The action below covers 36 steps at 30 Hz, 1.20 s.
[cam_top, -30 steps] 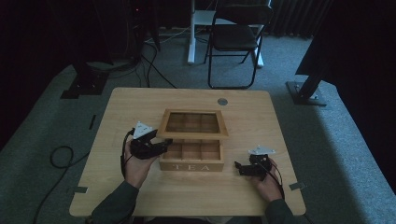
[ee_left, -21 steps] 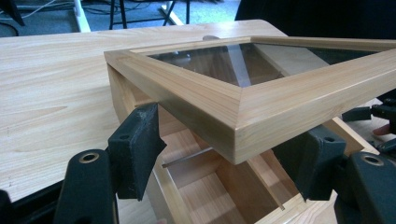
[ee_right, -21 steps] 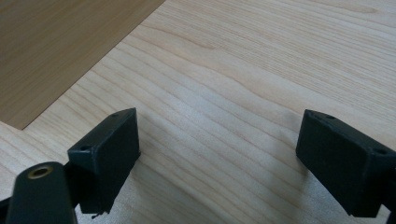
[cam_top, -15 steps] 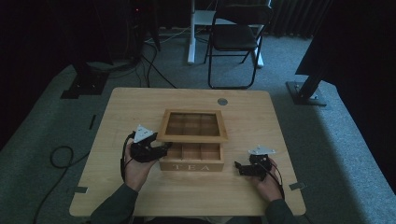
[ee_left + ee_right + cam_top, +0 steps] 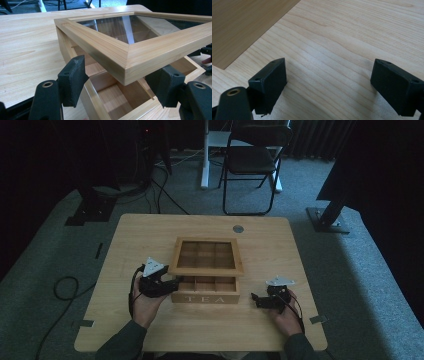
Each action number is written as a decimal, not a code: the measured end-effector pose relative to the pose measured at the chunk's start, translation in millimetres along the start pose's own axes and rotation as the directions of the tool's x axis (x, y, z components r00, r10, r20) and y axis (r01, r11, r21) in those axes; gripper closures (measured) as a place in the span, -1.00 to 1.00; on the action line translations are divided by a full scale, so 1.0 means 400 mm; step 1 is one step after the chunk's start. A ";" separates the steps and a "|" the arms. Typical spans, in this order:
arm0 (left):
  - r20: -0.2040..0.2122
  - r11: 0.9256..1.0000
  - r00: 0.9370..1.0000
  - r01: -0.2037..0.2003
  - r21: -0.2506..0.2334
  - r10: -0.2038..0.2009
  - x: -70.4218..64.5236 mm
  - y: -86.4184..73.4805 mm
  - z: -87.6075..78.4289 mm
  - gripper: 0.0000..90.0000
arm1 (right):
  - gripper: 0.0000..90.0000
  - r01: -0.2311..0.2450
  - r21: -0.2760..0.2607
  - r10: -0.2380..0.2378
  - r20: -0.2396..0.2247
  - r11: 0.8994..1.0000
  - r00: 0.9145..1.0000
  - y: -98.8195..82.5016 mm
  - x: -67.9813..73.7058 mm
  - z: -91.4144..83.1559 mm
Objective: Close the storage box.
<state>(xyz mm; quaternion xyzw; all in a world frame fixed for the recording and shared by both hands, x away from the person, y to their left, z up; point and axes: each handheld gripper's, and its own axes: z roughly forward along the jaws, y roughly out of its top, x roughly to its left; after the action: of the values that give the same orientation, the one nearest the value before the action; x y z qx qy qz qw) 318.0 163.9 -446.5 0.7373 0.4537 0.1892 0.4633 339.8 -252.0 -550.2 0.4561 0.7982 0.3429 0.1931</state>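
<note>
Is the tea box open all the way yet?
Not yet. Done: the glass lid is lifted off the tea box, so its compartments show. In hand: the left gripper sits at the lid's corner, jaws wide. The right gripper waits open over the table. Left: swinging the lid fully back.

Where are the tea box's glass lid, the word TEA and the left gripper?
glass lid [image 5: 206, 270], high view, front rail of its wooden frame.
TEA lettering [image 5: 205, 298], high view, box's front wall.
left gripper [image 5: 172, 283], high view, between its jaw tips beside the box.

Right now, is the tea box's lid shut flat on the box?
No, the lid is raised at an angle above the box, whose compartments show underneath.
</note>
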 end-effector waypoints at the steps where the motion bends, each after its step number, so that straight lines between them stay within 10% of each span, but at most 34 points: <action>1: -0.001 1.000 1.000 0.001 0.002 -0.001 0.000 -0.002 0.000 -0.26 | -0.71 0.000 0.000 0.000 0.000 1.000 1.000 0.000 0.000 0.000; 36: -0.002 0.999 1.000 -0.001 0.044 0.001 -0.002 -0.067 0.015 -0.26 | -0.71 0.001 0.001 -0.001 0.000 1.000 1.000 0.000 0.000 0.000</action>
<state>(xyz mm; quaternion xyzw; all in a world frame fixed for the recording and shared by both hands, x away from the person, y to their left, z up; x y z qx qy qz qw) 308.7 164.2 -472.2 0.7474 0.4577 0.1803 0.4465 339.8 -252.1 -550.2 0.4556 0.7986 0.3425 0.1930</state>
